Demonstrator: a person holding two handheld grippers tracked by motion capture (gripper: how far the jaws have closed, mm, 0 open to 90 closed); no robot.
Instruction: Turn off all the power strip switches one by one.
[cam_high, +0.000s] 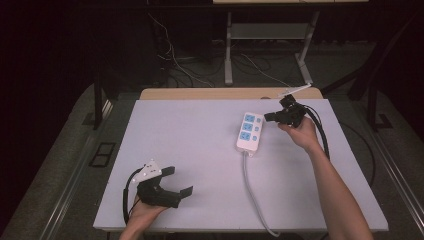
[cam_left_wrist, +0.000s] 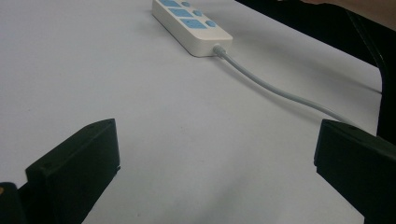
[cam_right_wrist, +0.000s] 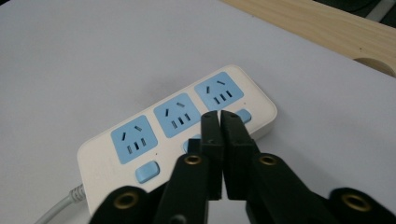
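A white power strip (cam_high: 249, 131) with three blue sockets and blue switches lies right of the table's middle; its grey cord (cam_high: 255, 195) runs to the front edge. My right gripper (cam_high: 266, 117) hovers at the strip's far right side, jaws shut with nothing between them. In the right gripper view the shut tips (cam_right_wrist: 219, 116) sit over the switch row of the power strip (cam_right_wrist: 173, 135), between two blue switches. My left gripper (cam_high: 177, 181) rests near the front left of the table, jaws wide open and empty. The left gripper view shows the power strip (cam_left_wrist: 191, 23) and cord (cam_left_wrist: 280, 93) far ahead.
A white sheet (cam_high: 190, 150) covers the table, with a wooden edge (cam_high: 225, 93) along the back. Behind it, on the dark floor, stand a table frame (cam_high: 229, 50) and loose cables. The right gripper's black cable (cam_high: 322, 135) trails beside the forearm.
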